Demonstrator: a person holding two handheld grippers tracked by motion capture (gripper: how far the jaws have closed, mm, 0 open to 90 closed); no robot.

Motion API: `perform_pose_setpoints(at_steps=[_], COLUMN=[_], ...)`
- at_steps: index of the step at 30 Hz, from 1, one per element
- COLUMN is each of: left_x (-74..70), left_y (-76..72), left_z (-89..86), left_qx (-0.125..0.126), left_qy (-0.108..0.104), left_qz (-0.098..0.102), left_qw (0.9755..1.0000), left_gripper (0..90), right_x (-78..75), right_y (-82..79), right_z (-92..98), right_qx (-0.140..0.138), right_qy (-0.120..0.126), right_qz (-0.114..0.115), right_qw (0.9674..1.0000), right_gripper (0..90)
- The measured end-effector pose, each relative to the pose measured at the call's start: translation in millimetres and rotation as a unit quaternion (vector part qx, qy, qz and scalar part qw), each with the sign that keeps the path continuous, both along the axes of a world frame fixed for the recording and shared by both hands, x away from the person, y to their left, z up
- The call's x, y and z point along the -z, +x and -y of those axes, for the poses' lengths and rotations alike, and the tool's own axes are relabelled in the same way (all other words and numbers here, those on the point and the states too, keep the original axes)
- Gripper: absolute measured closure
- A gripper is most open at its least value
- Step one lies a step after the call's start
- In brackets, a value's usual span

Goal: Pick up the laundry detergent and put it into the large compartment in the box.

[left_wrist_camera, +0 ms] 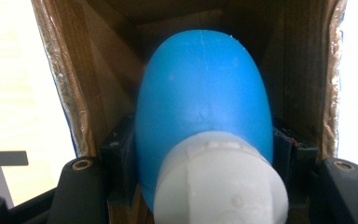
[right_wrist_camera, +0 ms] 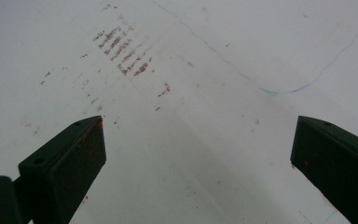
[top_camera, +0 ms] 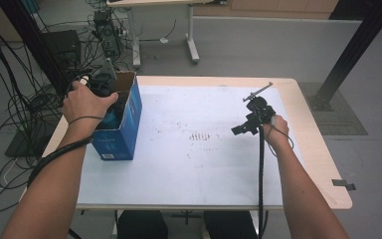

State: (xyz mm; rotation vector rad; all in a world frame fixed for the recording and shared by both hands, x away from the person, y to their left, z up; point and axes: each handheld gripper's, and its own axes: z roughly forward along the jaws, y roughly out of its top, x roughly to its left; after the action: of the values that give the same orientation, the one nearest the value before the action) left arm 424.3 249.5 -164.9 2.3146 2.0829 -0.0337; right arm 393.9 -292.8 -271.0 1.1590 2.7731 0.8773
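A blue bottle (left_wrist_camera: 200, 98) with a white cap (left_wrist_camera: 221, 182) lies inside an open blue cardboard box (top_camera: 123, 133) at the table's left edge. My left gripper (left_wrist_camera: 204, 149) reaches down into the box (left_wrist_camera: 98, 79) and is shut on the bottle, one jaw pressed on each side near the cap. In the high view the left hand covers that gripper (top_camera: 102, 82) at the box's mouth. My right gripper (top_camera: 239, 130) is held above the right half of the table, jaws wide open and nothing between them (right_wrist_camera: 198, 140).
A white sheet (top_camera: 194, 164) with faint brown marks (top_camera: 199, 135) covers the table; the marks (right_wrist_camera: 123, 49) lie ahead of the right gripper. Loose cables (top_camera: 10, 104) crowd the floor at left. A black frame post (top_camera: 353, 50) stands at the back right.
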Motion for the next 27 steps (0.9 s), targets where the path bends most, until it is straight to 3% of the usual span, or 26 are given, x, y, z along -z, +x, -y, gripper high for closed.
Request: perform_pose_setpoints(at_steps=[15, 27], left_x=[-0.3, -10.0], left_y=[1.8, 0.4], left_z=[3.1, 1.1], left_qx=[0.000, 0.003], left_qy=[0.005, 0.003], left_qz=[-0.002, -0.002], left_qw=[1.0000, 1.0000], left_gripper=[37.0, 31.7], right_x=[2.5, 2.1], right_y=[-0.3, -0.2], right_z=[1.6, -1.3], right_qx=[0.001, -0.003], right_qy=[0.000, -0.001], right_qz=[-0.003, 0.000], right_qw=[1.0000, 1.0000], right_gripper=[3.3, 3.3])
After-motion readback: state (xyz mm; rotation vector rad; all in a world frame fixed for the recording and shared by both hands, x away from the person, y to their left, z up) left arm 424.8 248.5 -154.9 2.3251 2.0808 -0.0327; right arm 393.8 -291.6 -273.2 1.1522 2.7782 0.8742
